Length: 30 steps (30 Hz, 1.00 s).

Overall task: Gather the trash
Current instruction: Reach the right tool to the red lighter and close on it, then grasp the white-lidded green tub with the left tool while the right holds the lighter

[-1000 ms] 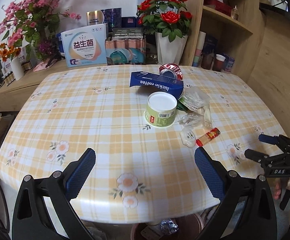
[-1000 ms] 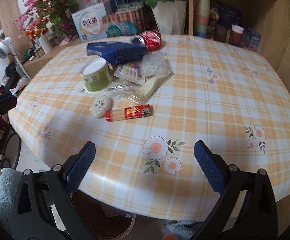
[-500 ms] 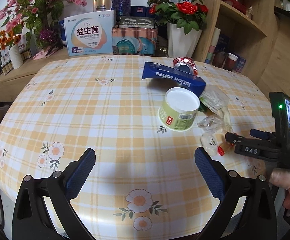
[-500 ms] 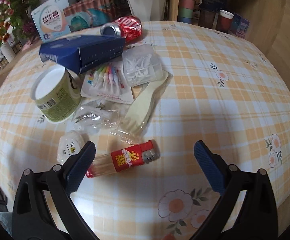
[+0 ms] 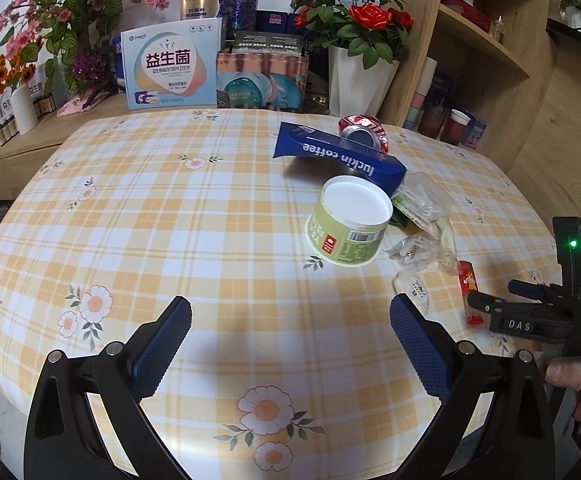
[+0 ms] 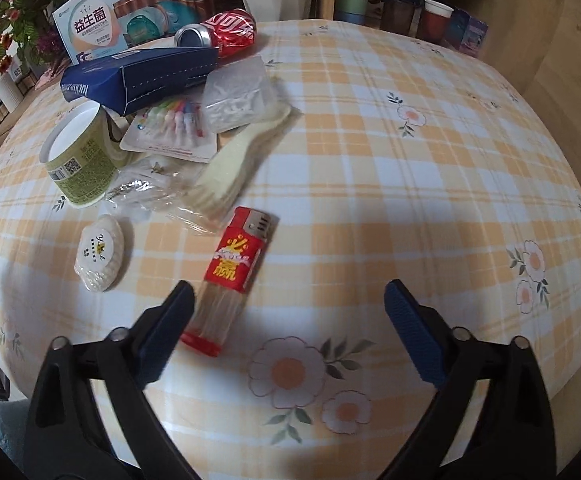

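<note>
Right gripper point(image 6: 286, 320), fingers spread wide and empty, straddles the near end of the red lighter point(image 6: 232, 276) lying on the counter point(image 6: 410, 184), apparently aligned for pickup. Left gripper point(image 5: 290, 332), equally wide and empty, hovers short of the green tub point(image 5: 348, 222).

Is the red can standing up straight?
No, the red can lies on its side behind the blue coffee box, its open end facing sideways.

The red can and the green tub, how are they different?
The red can lies on its side; the green tub stands on the table, tilted a little. The can looks crushed and shiny, while the tub keeps its round shape. The can is red; the tub is green with a white top. Both sit in the trash pile.
</note>
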Each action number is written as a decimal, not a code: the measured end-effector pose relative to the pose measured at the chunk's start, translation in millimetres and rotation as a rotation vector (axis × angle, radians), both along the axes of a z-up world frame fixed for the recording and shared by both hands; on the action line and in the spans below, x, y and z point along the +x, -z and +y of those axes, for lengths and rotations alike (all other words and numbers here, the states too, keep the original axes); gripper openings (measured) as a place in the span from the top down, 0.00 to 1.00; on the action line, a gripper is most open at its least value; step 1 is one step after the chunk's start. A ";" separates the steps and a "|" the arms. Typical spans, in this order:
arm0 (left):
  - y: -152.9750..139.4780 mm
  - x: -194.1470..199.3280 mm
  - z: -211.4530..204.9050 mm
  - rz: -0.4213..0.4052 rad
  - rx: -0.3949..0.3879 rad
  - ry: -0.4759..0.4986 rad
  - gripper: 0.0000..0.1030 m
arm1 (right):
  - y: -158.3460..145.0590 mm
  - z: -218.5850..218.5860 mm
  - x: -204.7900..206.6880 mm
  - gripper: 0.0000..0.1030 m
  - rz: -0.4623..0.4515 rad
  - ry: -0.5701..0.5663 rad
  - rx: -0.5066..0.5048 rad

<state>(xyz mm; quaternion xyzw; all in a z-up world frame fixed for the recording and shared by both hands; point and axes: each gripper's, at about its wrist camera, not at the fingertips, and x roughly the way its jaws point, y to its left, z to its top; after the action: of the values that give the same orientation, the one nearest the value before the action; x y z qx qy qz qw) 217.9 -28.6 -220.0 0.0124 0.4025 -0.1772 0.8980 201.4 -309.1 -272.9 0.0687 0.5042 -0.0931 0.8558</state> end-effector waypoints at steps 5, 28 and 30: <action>0.7 -3.2 -8.3 -0.003 0.012 0.025 0.06 | -2.9 -6.2 4.9 0.41 -0.004 -0.029 0.043; 19.9 56.9 -70.6 0.055 0.020 0.072 0.06 | -5.9 -2.8 -3.9 0.74 -0.086 -0.151 0.113; 24.4 69.0 -79.7 0.058 0.034 0.075 0.06 | -6.2 -5.6 -4.9 0.74 -0.094 -0.142 0.120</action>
<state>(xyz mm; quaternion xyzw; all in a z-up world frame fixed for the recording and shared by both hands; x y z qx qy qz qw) 286.9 -108.3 -244.4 0.0377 0.4306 -0.2042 0.8783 196.5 -314.7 -266.7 0.0883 0.4718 0.0017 0.8773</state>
